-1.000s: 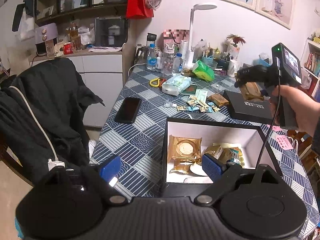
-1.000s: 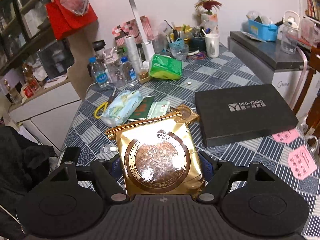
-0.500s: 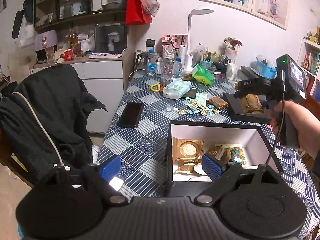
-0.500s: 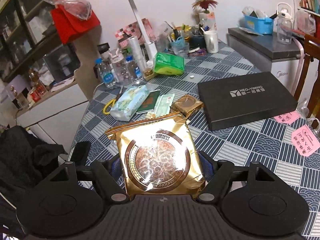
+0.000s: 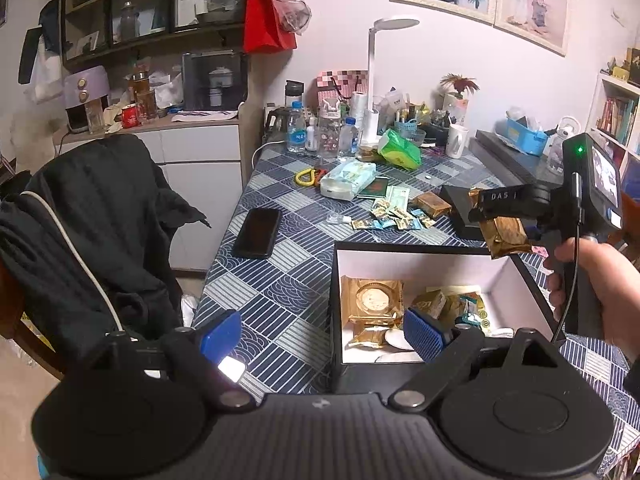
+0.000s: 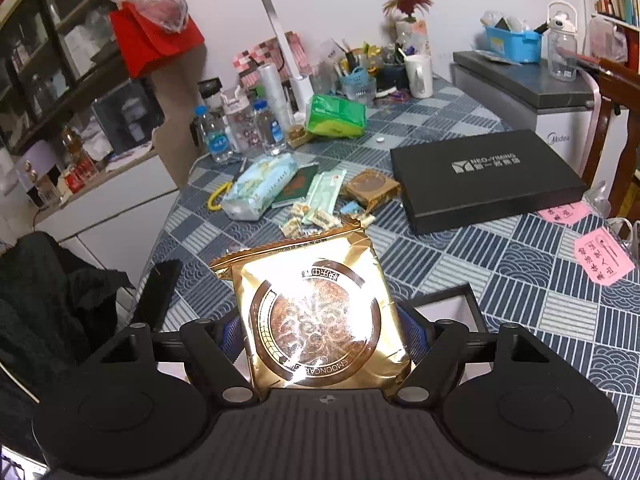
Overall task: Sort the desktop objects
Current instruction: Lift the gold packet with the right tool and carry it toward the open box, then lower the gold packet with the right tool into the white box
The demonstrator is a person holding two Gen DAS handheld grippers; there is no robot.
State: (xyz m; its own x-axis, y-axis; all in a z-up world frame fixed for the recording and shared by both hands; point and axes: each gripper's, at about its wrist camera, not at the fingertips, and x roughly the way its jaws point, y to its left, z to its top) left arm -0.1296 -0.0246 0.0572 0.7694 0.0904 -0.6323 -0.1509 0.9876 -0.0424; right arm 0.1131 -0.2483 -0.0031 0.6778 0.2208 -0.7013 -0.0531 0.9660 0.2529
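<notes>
A gold mooncake packet [image 6: 320, 316] is held flat between the blue pads of the right hand-held gripper [image 6: 322, 334], pinched at its two side edges so that the printed face stays up and the packet can be let fall level; seen from the left wrist view, it hangs in the air over the far right corner of the open black box [image 5: 335, 304], above the rim and not yet inside. The box already holds a similar gold packet [image 5: 374, 300] against its left wall and a heap of smaller wrapped sweets to the right, so the barest floor seems to lie toward the back wall — though the near part is hidden by the left hand-held gripper [image 5: 320, 332], whose jaws stand wide apart with nothing between them, one finger outside the box's left wall and the other over its interior. That gripper is probably parked there to keep clear of the drop. On the counter [image 5: 280, 276] more remains to be sorted: another gold packet [image 6: 372, 190] and scattered small sweets [image 6: 316, 218] just beside the flat black lid [image 6: 484, 176]. Room for descent is bounded by the box's tall walls — the rim must be cleared first.
</notes>
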